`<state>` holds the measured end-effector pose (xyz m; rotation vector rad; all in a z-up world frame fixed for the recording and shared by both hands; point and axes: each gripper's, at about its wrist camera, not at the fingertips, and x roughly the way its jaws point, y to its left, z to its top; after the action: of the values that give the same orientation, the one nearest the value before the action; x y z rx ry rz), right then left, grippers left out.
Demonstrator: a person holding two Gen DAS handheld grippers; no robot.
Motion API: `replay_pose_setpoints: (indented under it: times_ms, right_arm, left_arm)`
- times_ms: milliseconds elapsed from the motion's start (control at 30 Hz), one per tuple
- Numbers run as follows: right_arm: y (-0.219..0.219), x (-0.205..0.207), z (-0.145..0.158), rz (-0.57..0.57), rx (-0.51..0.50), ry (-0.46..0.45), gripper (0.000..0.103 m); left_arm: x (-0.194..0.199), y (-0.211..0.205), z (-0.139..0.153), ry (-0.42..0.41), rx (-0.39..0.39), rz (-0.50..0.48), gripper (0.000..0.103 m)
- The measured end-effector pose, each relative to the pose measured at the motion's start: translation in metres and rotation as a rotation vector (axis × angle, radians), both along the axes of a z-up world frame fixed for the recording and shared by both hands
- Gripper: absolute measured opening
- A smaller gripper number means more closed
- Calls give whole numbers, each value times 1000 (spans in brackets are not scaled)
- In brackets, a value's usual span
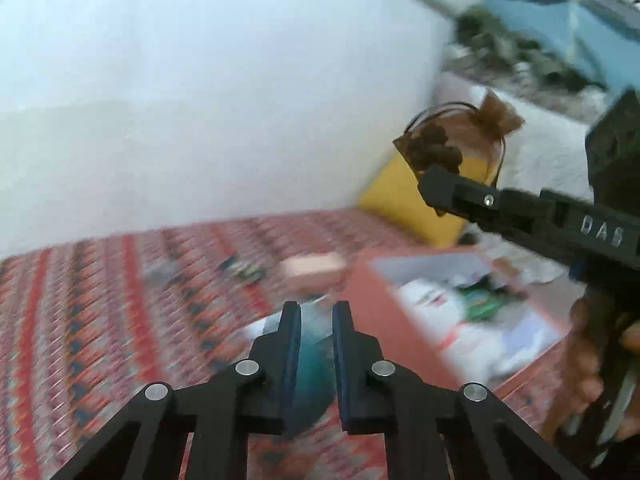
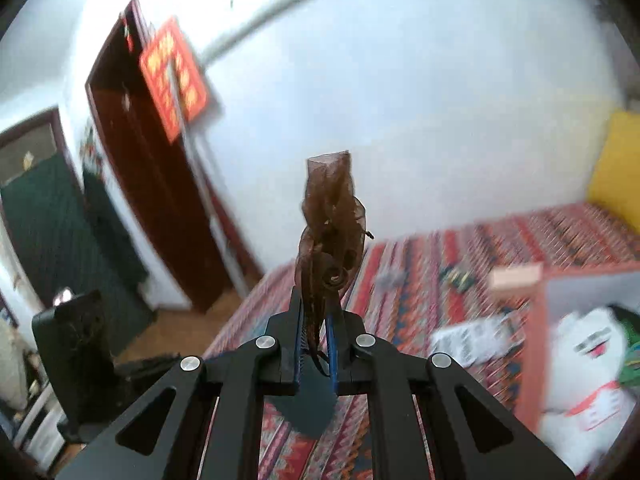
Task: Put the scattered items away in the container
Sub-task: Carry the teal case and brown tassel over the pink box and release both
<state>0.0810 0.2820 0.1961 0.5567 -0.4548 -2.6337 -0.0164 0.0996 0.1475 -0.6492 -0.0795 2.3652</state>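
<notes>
Right gripper [image 2: 316, 320]: clamped on a sheer brown organza drawstring pouch [image 2: 330, 220], held aloft beside the red open-topped box [image 1: 372, 304].
Left gripper [image 1: 316, 320]: jaws drawn in, nothing visibly pinched — teal blur behind.
In box: white printed packets [image 2: 592, 364].
Left: pink block [image 1: 312, 270], small dark items [image 1: 244, 268] mid-bedspread [image 1: 100, 320].
Left view only: dark lumps inside pouch, a hand [image 1: 588, 368].
Right view only: doorway.

A bed spread [image 1: 100, 320] [image 2: 460, 256], striped red with small woven figures, carries everything, and on it stands an orange box [image 1: 384, 312] [image 2: 536, 344] with white and green things inside (too blurred to name). Just beyond the box's far corner lies a pale pink block [image 1: 314, 270] [image 2: 516, 276], and further out from that a small dark, greenish item [image 1: 244, 269] [image 2: 458, 274]. A yellow cushion [image 1: 412, 200] [image 2: 618, 164] leans at the wall behind the box, and a printed white packet [image 2: 466, 344] lies against the box's near side.
</notes>
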Motion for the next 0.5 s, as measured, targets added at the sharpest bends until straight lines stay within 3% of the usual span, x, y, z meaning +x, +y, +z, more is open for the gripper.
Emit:
replay_pose_setpoints:
  times_ms: [100, 200, 233, 267, 300, 367, 467, 500]
  right_arm:
    - [41, 31, 19, -129, -25, 61, 9]
    - [89, 53, 24, -276, -47, 83, 9]
    - [102, 57, 23, -313, -50, 77, 9]
    - [116, 59, 22, -340, -53, 60, 9]
    - [129, 59, 17, -354, -66, 46, 9]
    - [156, 63, 9, -387, -94, 19, 10]
    - [179, 64, 0, -423, -104, -1, 10]
    - [186, 62, -4, -429, -112, -7, 10]
  left_arm:
    - [-4, 44, 15, 34, -24, -69, 11]
    - [-12, 72, 11, 19, -66, -95, 11]
    - [-14, 74, 4, 8, -87, -97, 13]
    - [-15, 76, -3, -1, -111, -96, 24]
    - [-14, 75, -16, -18, -145, -95, 45]
    - [-10, 70, -50, -58, -223, -94, 65]
    - [-5, 58, -118, -176, -353, -166, 65]
    - [-6, 54, -140, -233, -387, -144, 67]
